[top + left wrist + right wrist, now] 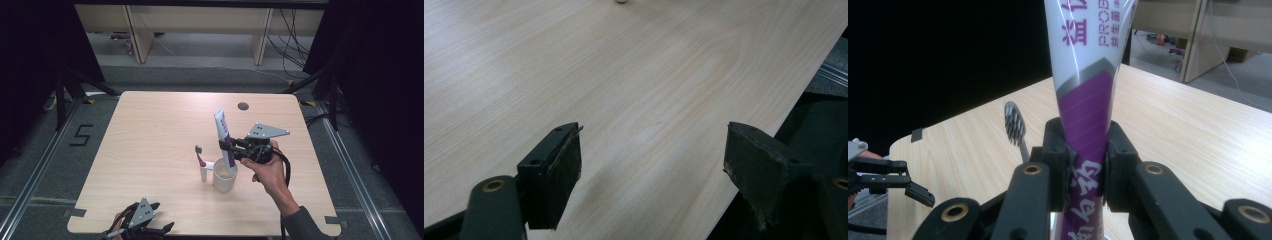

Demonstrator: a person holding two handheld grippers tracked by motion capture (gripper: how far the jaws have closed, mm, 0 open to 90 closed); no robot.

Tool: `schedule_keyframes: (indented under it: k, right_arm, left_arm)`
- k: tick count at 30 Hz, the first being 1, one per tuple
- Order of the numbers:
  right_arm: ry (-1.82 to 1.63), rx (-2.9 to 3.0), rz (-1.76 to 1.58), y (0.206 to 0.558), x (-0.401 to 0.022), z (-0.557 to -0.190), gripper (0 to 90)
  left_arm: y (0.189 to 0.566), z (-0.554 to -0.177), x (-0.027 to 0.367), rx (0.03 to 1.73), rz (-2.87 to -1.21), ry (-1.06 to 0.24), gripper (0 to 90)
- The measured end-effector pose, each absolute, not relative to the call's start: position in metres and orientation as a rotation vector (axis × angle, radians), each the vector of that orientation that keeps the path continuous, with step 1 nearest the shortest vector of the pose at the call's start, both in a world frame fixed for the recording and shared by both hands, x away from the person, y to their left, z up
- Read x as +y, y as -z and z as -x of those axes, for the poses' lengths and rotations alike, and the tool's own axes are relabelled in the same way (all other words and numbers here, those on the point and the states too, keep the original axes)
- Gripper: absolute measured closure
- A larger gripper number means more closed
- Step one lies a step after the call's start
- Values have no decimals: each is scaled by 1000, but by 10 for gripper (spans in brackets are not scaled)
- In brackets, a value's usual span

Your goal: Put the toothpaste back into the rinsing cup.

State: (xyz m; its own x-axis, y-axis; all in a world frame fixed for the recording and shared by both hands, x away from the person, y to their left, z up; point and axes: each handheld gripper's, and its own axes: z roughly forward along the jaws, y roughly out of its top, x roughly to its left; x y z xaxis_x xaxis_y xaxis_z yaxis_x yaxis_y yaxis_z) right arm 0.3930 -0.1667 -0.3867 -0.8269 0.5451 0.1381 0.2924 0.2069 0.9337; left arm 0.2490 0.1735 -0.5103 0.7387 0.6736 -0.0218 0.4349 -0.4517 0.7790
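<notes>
A white and purple toothpaste tube stands upright with its lower end inside a white cup. My right gripper is shut on the tube's purple middle; in the right gripper view both pads squeeze the tube. A toothbrush with a grey head leans up from the cup's left side, and its head rises just left of the tube. My left gripper rests open at the table's near left edge, its jaws wide apart over bare wood.
The light wooden table has a cable hole at the back. Dark curtains flank both sides. Wooden furniture legs and cables stand beyond the far edge. The right forearm comes in from the bottom right.
</notes>
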Motion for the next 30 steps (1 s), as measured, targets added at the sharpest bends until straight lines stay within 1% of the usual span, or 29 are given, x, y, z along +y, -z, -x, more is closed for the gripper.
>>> schedule_keyframes:
  k: [2,5,6,7,10,13,17,18,28,30]
  right_arm:
    - [-1677,2267,-840,391,-165,-392,764]
    - [-1646,2281,-820,396,-164,-392,765]
    - [-1648,2270,-765,400,-163,-394,764]
    - [-1645,2285,-817,400,-162,-392,764]
    - [-1641,2295,-794,403,-161,-392,764]
    - [-1637,2313,-802,409,-159,-390,764]
    - [-1630,2321,-797,413,-158,-390,764]
    - [-1624,2322,-792,415,-158,-390,763]
    - [-1609,2344,-785,425,-157,-390,763]
    - [-1610,2346,-804,427,-156,-388,763]
  left_arm:
    - [510,-249,174,828,-2121,-375,228]
    - [510,-249,174,830,-2117,-371,228]
    - [510,-249,175,831,-2119,-378,228]
    - [510,-249,174,832,-2117,-376,228]
    - [511,-249,173,838,-2102,-368,228]
    - [510,-250,175,830,-2123,-387,228]
    - [511,-248,173,845,-2102,-372,228]
    - [510,-249,175,833,-2125,-375,228]
    - [512,-248,172,846,-2092,-368,228]
    - [511,-249,174,831,-2116,-369,228]
